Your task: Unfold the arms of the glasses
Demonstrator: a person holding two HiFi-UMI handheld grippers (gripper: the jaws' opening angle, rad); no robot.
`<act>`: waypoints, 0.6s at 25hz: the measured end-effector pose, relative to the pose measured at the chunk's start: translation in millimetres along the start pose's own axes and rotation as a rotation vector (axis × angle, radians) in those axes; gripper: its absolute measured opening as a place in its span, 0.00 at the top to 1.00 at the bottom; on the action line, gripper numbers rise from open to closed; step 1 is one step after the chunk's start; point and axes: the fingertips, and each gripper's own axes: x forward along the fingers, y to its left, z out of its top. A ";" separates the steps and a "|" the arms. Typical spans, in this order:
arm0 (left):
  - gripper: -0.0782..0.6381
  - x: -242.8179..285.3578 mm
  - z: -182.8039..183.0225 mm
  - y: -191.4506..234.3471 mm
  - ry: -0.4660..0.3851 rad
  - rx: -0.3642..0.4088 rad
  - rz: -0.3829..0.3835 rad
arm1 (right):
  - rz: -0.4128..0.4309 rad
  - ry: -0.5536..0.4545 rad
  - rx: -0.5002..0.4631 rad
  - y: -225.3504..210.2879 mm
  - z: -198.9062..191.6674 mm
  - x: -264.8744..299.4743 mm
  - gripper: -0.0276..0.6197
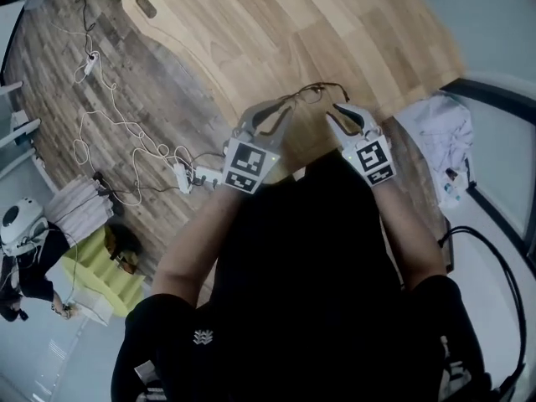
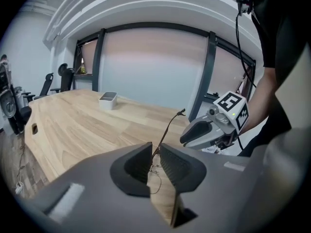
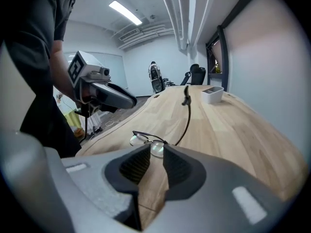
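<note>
Left gripper (image 2: 155, 153): jaws drawn almost together, a narrow slit between them. The thin wire frame of the glasses (image 2: 169, 128) shows through that slit, and one arm of the glasses rises clear above the jaw tips. From the right gripper view, this gripper's tip hangs above the frame and apart from it.

Right gripper (image 3: 156, 152): jaws likewise nearly closed, with nothing clamped in the slit. One lens sits just beyond the tips, and contact cannot be settled.

The glasses sit at the near edge of the table (image 1: 276, 23), between the two gripper tips. The lenses lie low and flattish, with one arm standing out and upward.

Surface and room: a pale wooden table top carries a small white tray (image 3: 212, 94) far along it. Beside the table, a wood-pattern floor (image 1: 50, 74) bears loose white cables (image 1: 117, 124). Glazed wall panels in dark frames run along the far side, and office chairs (image 3: 197, 74) stand at the far end.

Pose: both forearms are bare and bent at the elbow. The grippers are held side by side before the chest — tips converging on the glasses.
</note>
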 end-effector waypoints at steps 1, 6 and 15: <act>0.81 4.9 -0.1 -0.1 0.012 0.017 -0.015 | -0.011 -0.012 0.016 3.3 1.6 -2.4 0.84; 0.81 34.2 -11.2 0.7 0.074 0.114 -0.101 | -0.084 -0.057 0.080 16.0 -0.1 -7.2 0.84; 0.81 72.4 -54.3 1.8 0.199 0.251 -0.227 | -0.233 -0.090 0.205 33.5 -15.2 -11.4 0.85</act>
